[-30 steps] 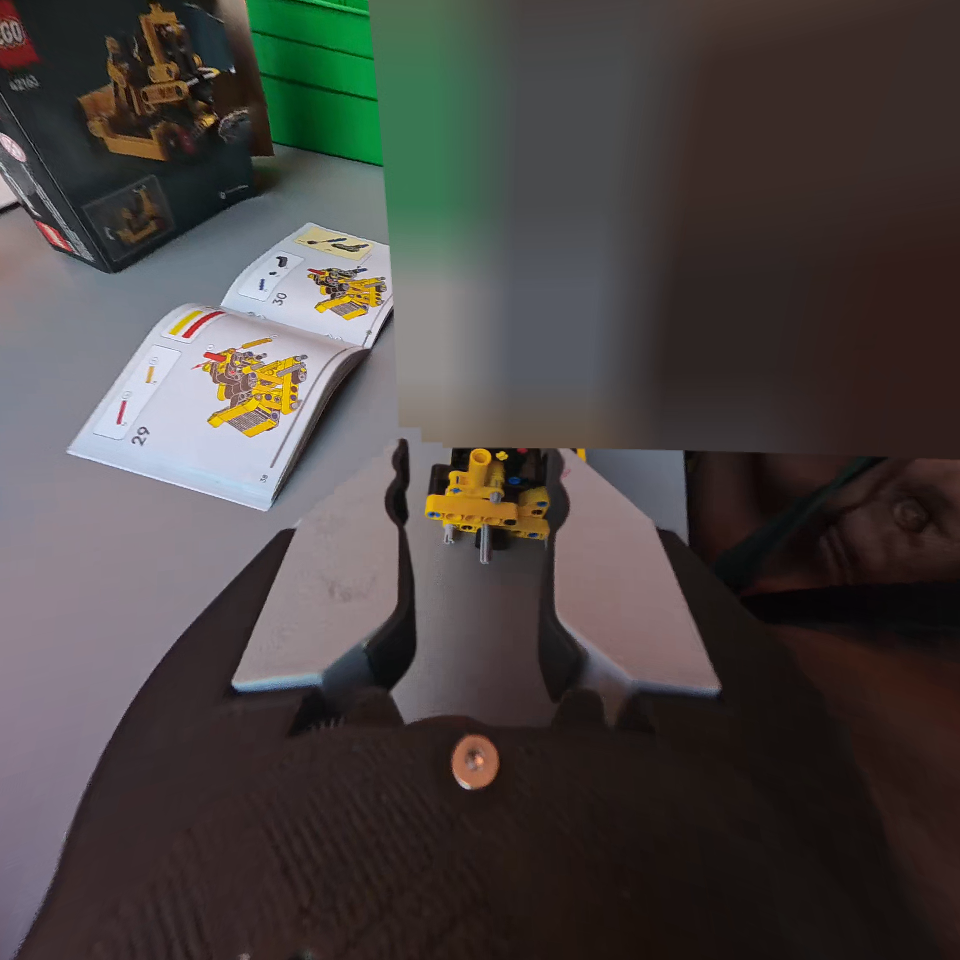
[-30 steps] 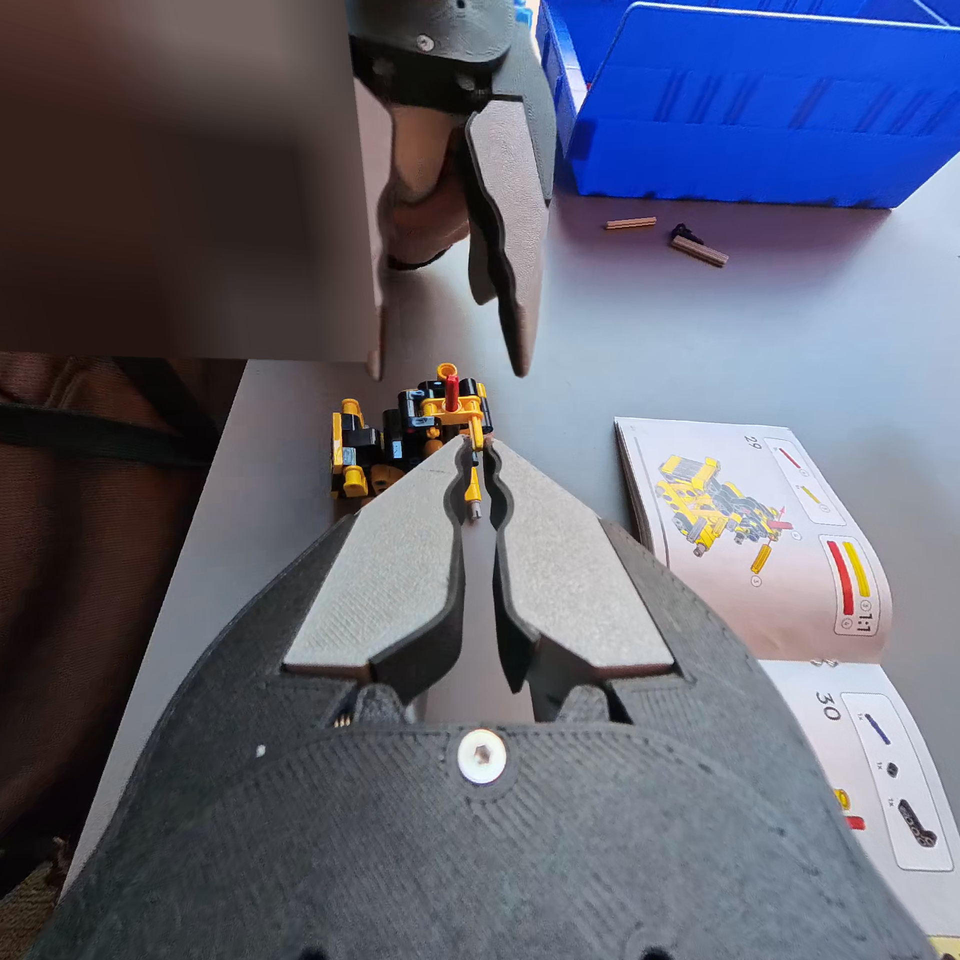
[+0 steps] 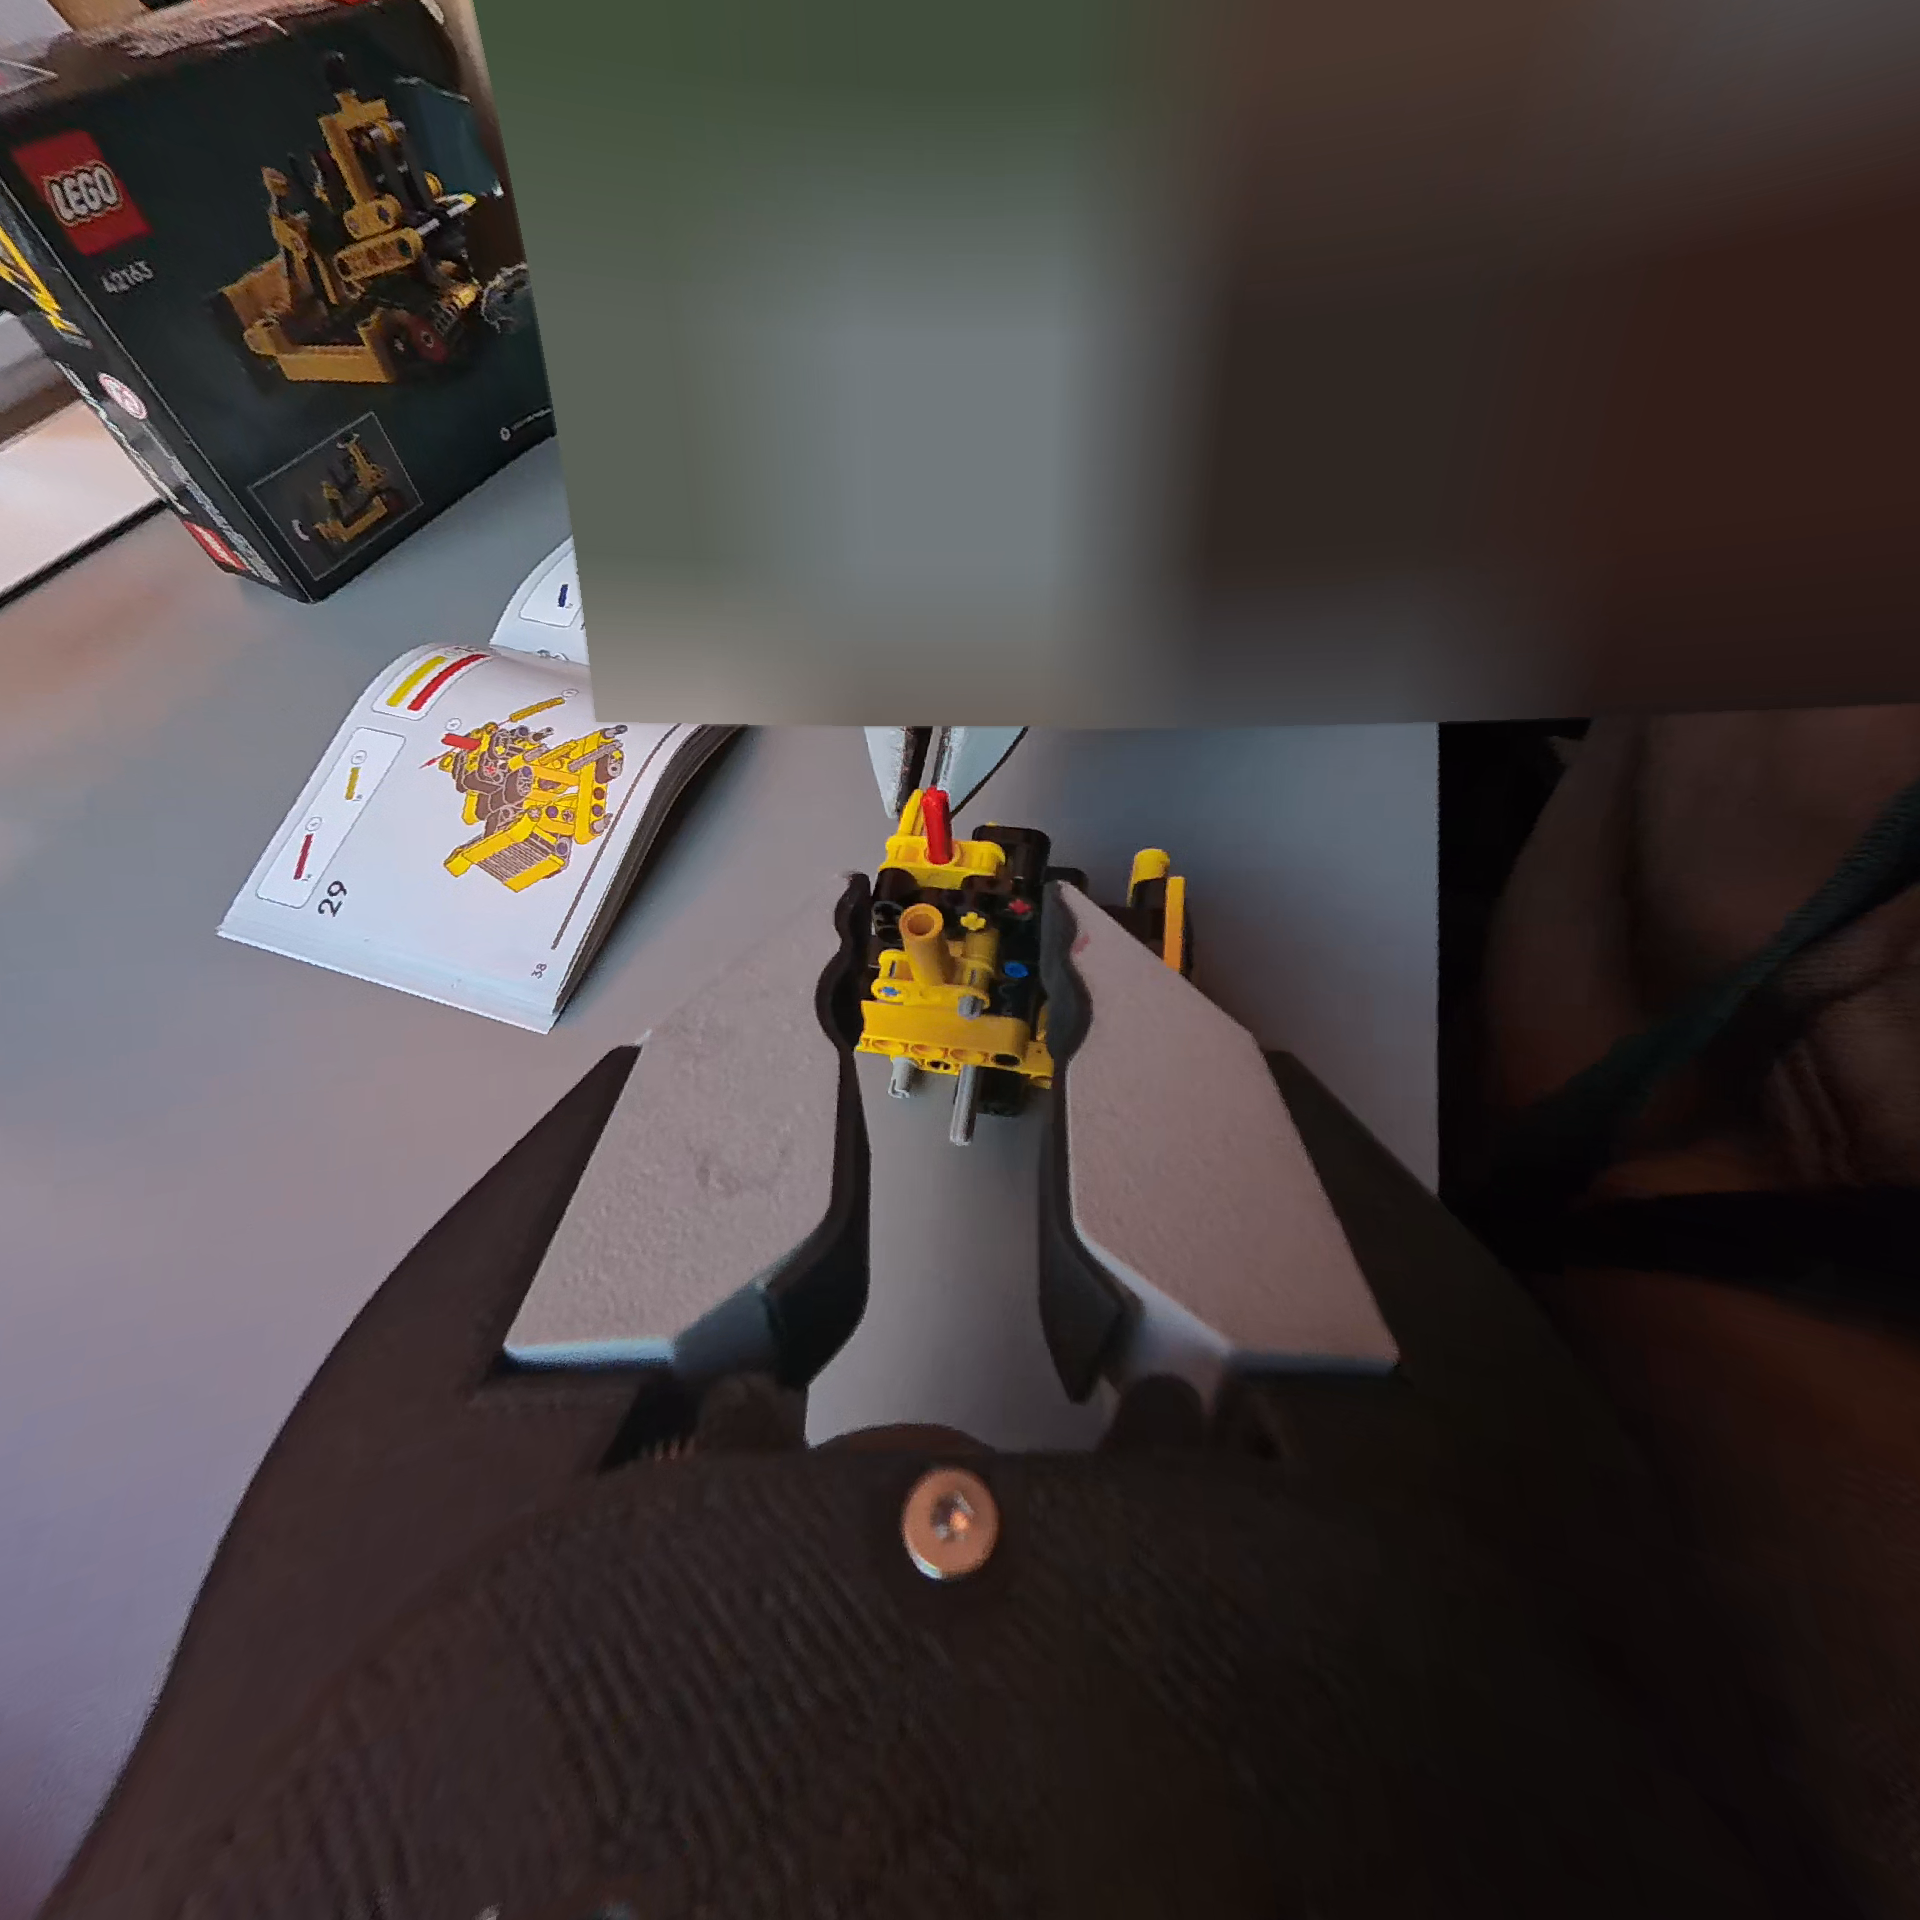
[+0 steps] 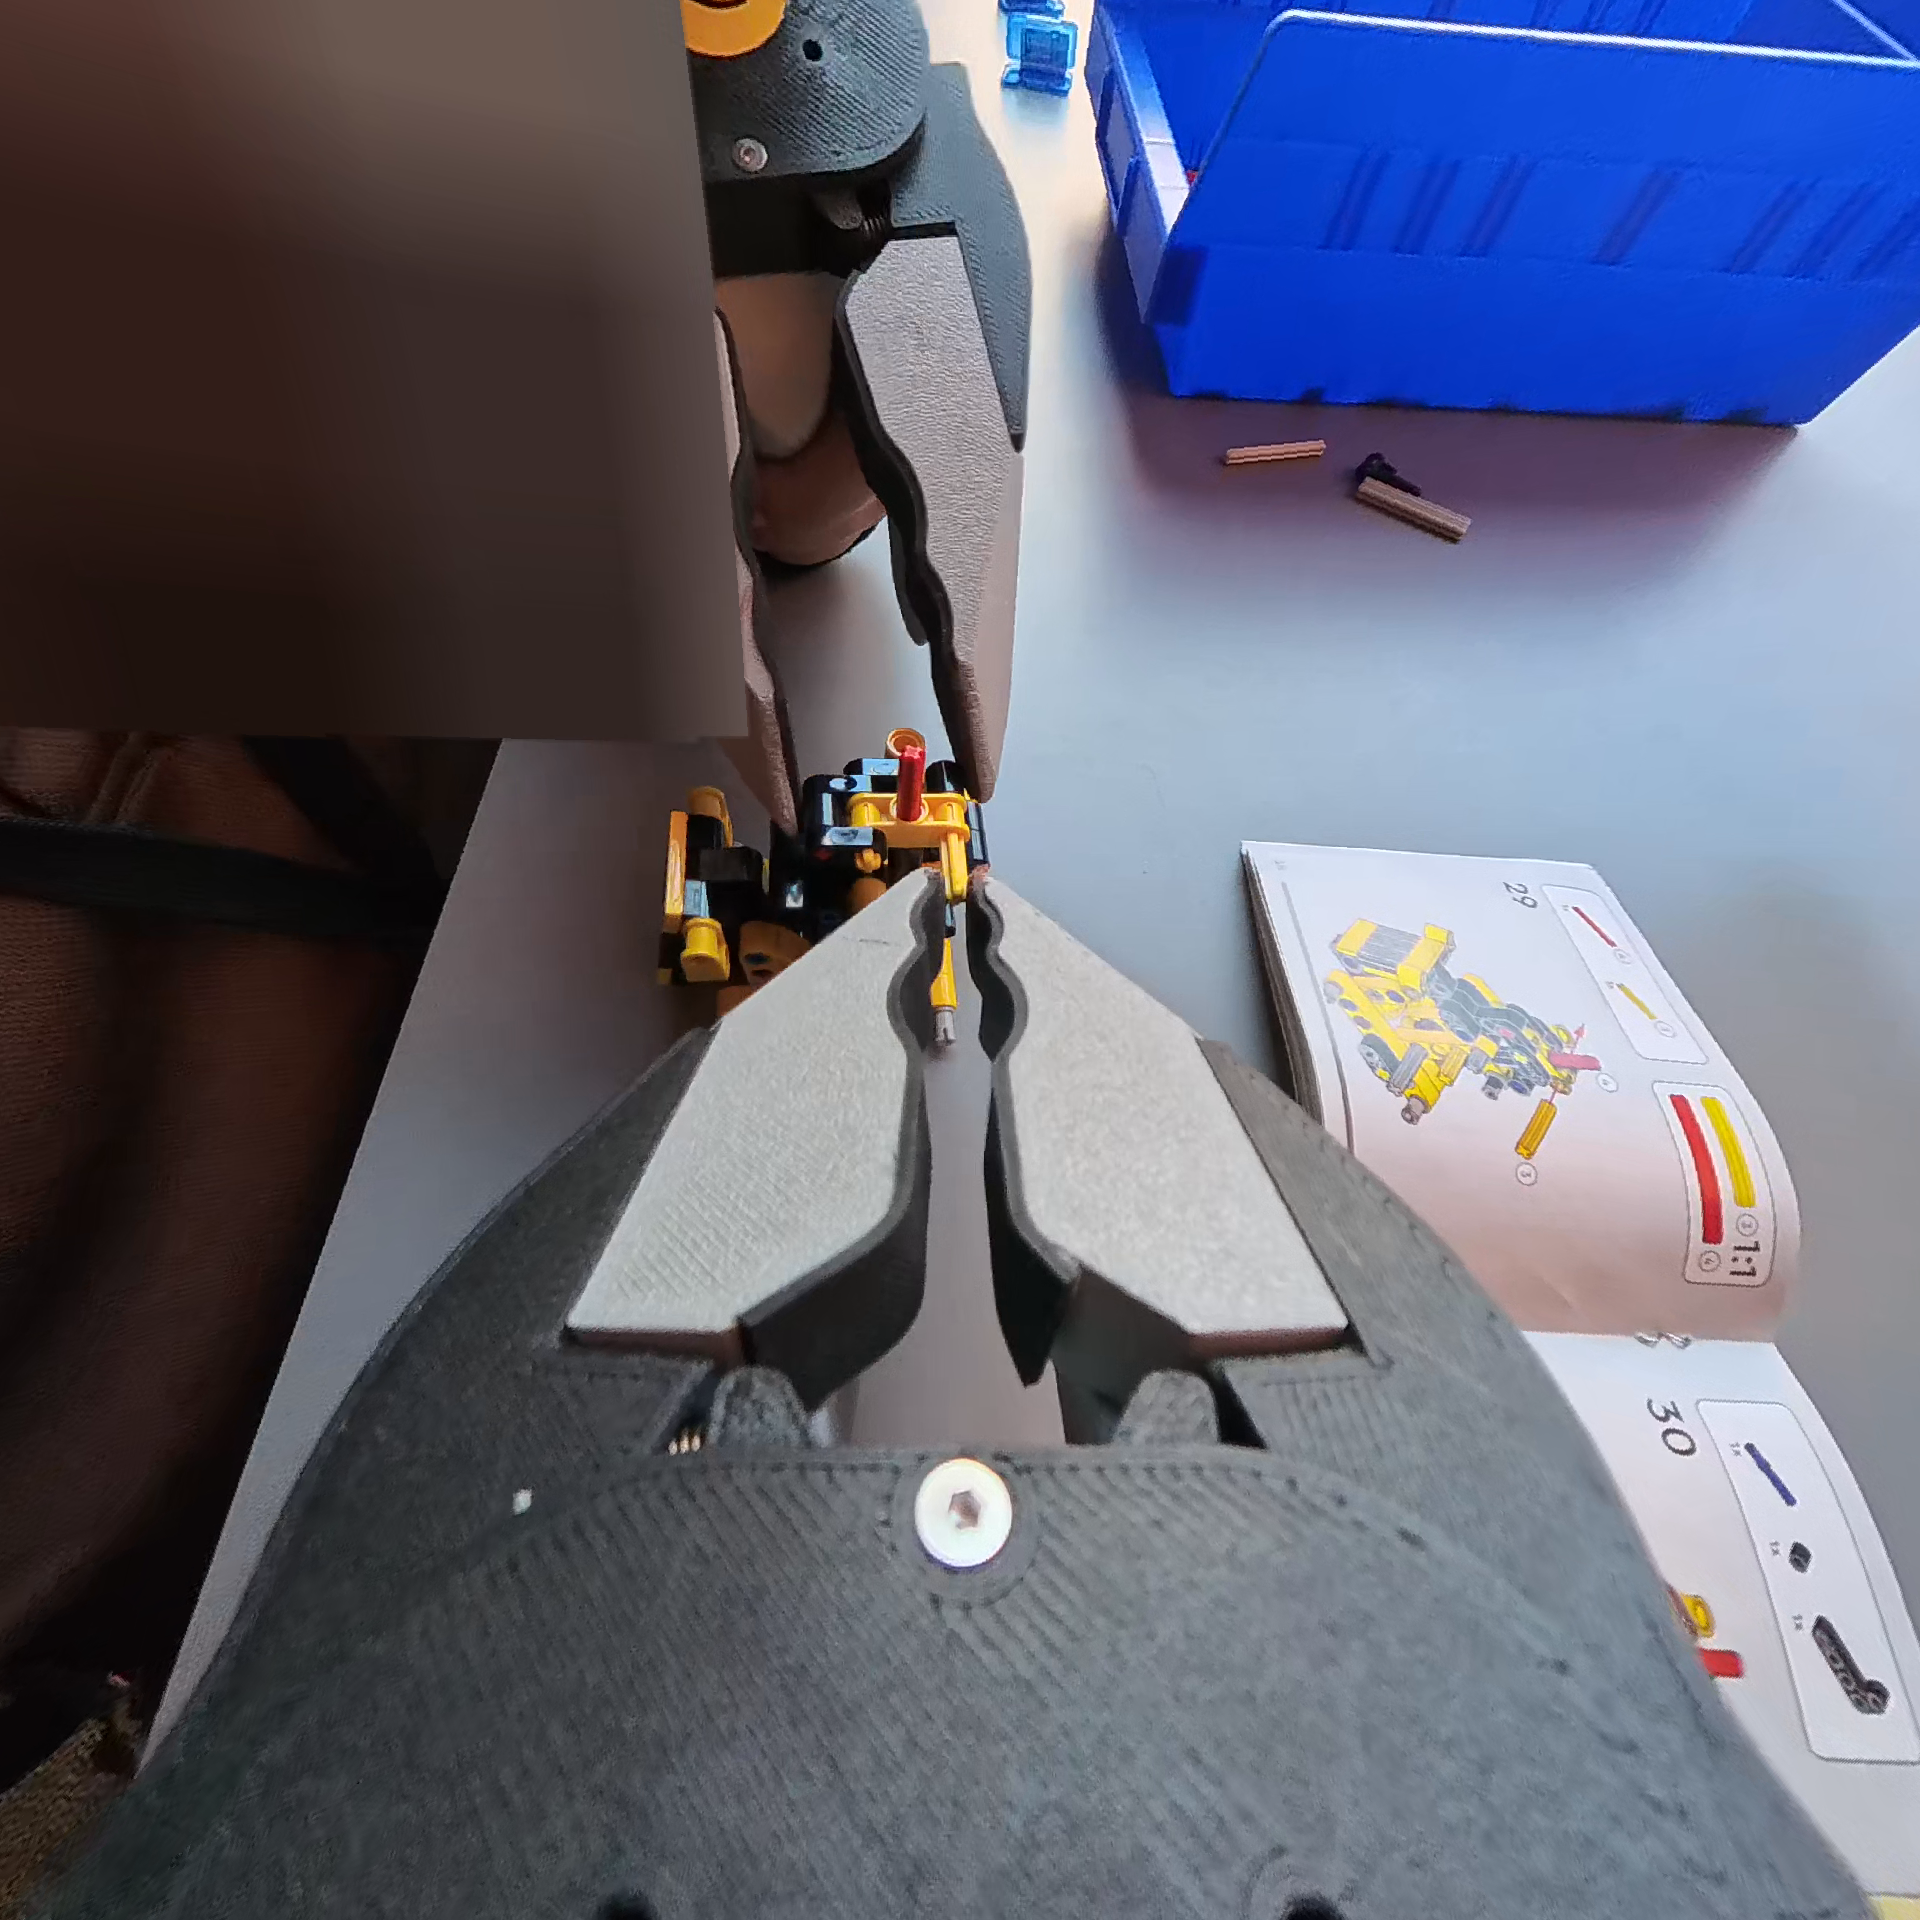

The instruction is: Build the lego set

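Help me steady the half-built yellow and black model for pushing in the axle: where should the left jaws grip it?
Grip the half-built model across its black side walls, coming in low along the table from the end with the yellow beam. Those sides are flat and parallel; the top bristles with a red pin and yellow connectors.

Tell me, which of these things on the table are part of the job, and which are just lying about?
In use: model, clamped by the left gripper; yellow axle, held by the right gripper; open booklet.

Lying about: set box; blue bin; two tan sticks; second small yellow-black assembly beside the model.
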The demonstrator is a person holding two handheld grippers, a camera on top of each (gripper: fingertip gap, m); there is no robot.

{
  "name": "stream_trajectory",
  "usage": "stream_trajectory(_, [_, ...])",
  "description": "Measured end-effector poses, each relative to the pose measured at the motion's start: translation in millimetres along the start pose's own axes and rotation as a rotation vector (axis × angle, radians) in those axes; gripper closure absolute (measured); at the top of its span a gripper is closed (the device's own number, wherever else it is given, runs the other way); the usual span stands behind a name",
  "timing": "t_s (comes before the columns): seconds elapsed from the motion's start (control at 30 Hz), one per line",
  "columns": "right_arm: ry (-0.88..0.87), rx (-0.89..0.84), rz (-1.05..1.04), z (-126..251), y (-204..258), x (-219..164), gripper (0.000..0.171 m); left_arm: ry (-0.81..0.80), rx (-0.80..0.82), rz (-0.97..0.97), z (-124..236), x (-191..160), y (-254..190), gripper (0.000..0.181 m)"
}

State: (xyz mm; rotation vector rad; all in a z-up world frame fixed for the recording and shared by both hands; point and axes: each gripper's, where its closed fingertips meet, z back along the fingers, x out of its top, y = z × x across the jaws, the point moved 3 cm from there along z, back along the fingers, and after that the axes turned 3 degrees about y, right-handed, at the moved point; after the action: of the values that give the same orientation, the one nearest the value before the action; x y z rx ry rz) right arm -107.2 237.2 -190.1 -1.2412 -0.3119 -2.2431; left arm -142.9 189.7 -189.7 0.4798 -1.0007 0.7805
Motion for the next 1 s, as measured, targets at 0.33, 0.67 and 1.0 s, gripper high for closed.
stream_trajectory(0.33, [-0.022,0.059,0.031,-0.9,-2.8,-0.4,0.171,-0.002,-0.055,-0.005,-0.3,0.5,2.5,0.152])
stream_trajectory(0.67, [-0.008,0.096,0.079,-3.1,-3.8,0.6,0.171,-0.003,-0.09,0.004,0.9,0.5,3.7,0.153])
stream_trajectory(1.0, [0.001,0.127,0.119,-6.5,-2.9,2.3,0.171,-0.006,-0.113,-0.011,2.0,0.9,1.6,0.154])
